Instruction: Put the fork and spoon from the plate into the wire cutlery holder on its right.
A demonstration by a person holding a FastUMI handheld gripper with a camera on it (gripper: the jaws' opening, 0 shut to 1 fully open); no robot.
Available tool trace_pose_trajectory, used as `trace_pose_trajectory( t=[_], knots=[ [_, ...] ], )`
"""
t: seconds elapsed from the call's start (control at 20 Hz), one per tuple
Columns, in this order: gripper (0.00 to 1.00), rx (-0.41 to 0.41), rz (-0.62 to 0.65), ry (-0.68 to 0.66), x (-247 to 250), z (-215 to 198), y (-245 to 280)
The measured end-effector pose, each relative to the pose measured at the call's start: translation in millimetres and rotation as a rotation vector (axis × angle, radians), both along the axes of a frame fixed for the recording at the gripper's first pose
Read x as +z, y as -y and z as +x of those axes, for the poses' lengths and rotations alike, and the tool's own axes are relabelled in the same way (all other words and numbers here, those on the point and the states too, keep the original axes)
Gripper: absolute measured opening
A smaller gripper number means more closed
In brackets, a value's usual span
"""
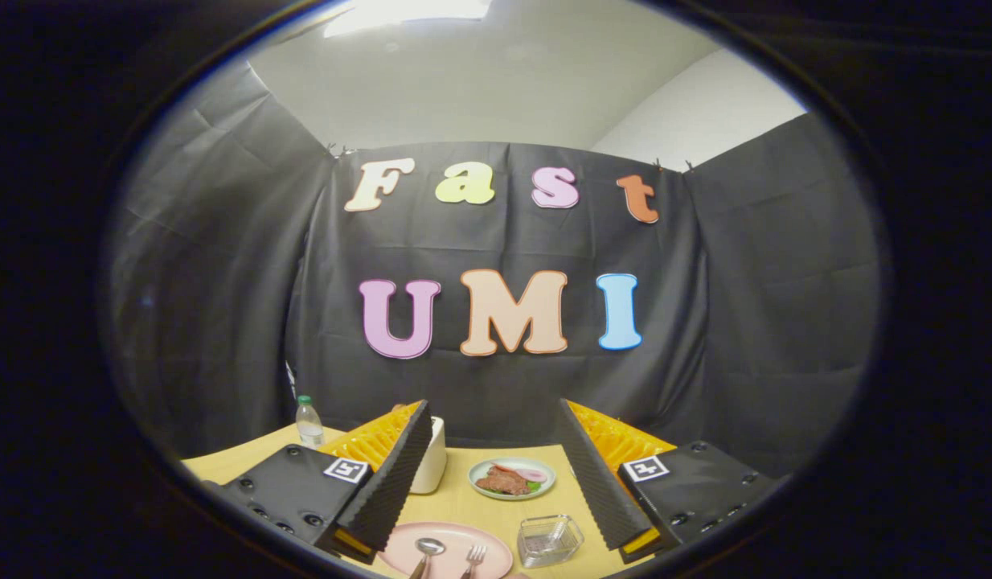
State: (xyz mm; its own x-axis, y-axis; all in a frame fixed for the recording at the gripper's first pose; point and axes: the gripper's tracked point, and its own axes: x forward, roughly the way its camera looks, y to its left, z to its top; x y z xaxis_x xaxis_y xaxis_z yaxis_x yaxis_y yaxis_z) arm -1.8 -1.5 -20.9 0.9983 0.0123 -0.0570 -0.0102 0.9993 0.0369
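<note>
The gripper (496, 482) is hanging over the table (464, 503) with its fingers (395, 474) wide apart, holding nothing. Low between the fingers, the pink plate (399, 555) is carrying the spoon (428, 548) and the fork (476, 553), side by side. Just to the plate's right the cutlery holder (549, 539) is waiting. Both pieces are likely thin, hard and slippery — light, too. Pinching the handle looks safest, though the handles are running out of sight, so the neck may be best.
</note>
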Motion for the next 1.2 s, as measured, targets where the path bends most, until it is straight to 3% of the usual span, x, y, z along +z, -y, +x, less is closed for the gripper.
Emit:
trace_pose_trajectory(
  t=[0.4,1.2],
  knots=[
    [0.99,0.032,0.009,-0.071,-27.4,6.4,-0.5],
    [0.99,0.167,-0.018,-0.406,-162.5,-12.8,-27.7]
  ],
)
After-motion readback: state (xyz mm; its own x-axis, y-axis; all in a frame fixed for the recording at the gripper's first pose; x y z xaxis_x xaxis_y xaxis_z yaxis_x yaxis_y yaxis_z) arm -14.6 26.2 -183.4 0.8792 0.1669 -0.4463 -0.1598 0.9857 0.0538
